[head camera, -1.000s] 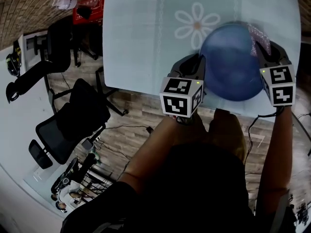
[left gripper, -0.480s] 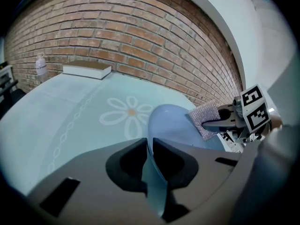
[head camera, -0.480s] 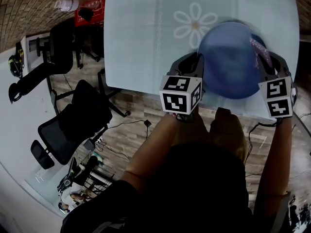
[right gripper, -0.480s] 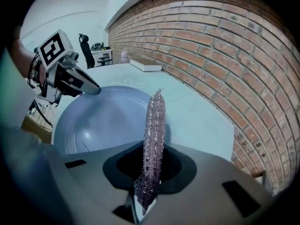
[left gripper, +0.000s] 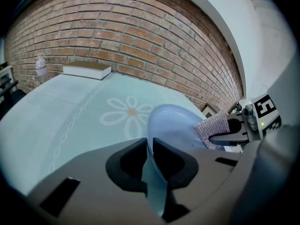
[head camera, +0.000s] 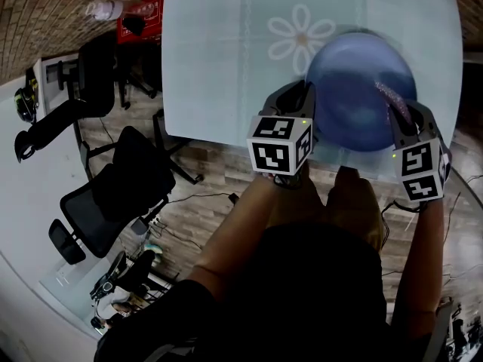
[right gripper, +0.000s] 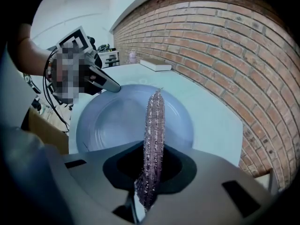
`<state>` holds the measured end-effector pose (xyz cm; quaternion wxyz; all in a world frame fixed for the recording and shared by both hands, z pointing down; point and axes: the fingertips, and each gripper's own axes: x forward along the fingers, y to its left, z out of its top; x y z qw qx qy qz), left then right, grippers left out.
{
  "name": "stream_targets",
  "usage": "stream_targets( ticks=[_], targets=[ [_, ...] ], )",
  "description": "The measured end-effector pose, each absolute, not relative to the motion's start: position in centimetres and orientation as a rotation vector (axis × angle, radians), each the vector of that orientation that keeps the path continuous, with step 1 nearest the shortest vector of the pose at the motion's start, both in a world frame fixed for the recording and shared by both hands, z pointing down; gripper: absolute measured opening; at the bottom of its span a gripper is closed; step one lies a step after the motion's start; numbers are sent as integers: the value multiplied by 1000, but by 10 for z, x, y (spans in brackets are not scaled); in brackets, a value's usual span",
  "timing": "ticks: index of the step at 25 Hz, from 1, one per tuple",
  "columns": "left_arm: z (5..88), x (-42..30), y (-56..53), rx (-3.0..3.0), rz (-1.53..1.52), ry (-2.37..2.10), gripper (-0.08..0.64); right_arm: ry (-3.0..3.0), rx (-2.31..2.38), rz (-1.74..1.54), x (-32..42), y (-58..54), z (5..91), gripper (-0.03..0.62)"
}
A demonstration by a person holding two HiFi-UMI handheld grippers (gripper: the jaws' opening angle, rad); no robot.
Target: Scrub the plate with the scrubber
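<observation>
Left gripper (left gripper: 147, 150) is seen clamped on the near-left rim of the blue plate (head camera: 355, 89), with the rim pinched edge-on between the two jaws in the left gripper view. Right gripper (right gripper: 149, 175) is closed on a purple glittery scrubber (right gripper: 153, 121); the scrubber is held upright on its edge and sticks forward out of the jaws. In the head view the scrubber is laid on the plate's inner face at its right side, near the rim. The plate is placed at the near right part of the pale table (head camera: 211, 59), just beside a printed white flower (head camera: 303, 35) and close to the table's near edge. Whether the plate is flat on the table or lifted at one side cannot be told. A red box (head camera: 139, 13) and a small bottle (head camera: 102, 6) are seen at the far left corner of the table. Black office chairs (head camera: 113, 194) are seen on the floor left of the table. A brick wall (left gripper: 140, 36) is seen behind the table
</observation>
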<state>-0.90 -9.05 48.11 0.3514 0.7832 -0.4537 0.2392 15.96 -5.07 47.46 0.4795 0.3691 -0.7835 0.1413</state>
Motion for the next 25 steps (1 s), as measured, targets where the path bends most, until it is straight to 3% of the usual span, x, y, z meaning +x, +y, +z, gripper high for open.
stream_targets(
  ticks=[25],
  targets=[
    [478,-2,-93,2038,611,-1173,40,-2034,524,513,48,-6,488,78]
  ],
)
